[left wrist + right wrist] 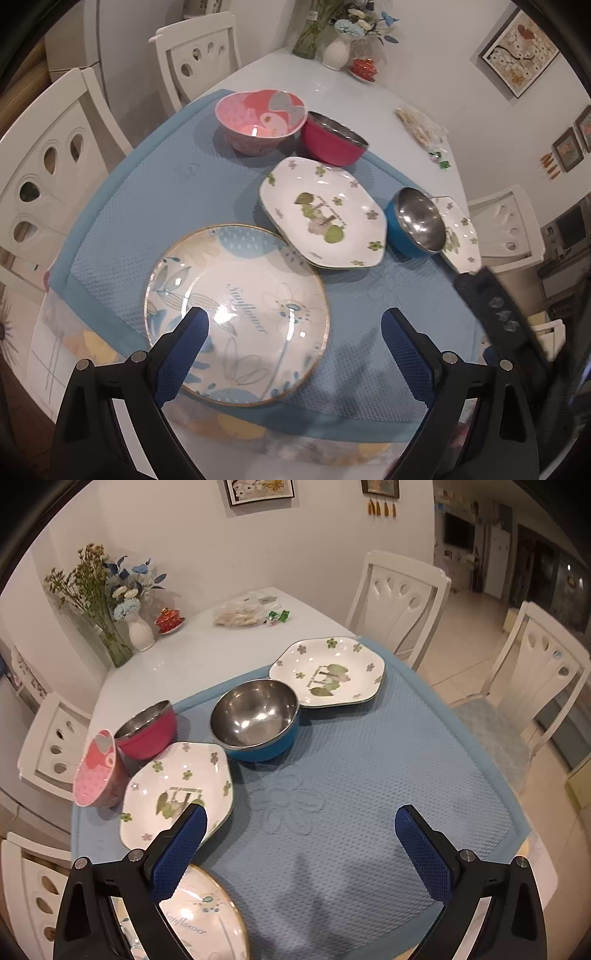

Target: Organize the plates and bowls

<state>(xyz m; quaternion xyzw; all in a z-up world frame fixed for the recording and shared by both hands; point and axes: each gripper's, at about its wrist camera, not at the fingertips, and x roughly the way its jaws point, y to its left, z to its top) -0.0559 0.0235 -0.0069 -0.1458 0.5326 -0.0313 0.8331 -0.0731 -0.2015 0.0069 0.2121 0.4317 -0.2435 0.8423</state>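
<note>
On the blue mat (155, 206) lie a round blue-flowered plate (236, 314), a hexagonal green-flowered plate (323, 212), a second hexagonal plate (327, 672), a blue steel-lined bowl (256, 718), a red steel-lined bowl (147, 729) and a pink patterned bowl (260, 120). My left gripper (295, 332) is open and empty, hovering over the round plate's near right part. My right gripper (301, 830) is open and empty above bare mat (369, 775), with the round plate (207, 923) under its left finger.
A white table (192, 653) carries flower vases (140, 631), a small red lidded dish (168, 622) and a plastic snack bag (240, 614) at the far end. White chairs (399, 598) surround the table.
</note>
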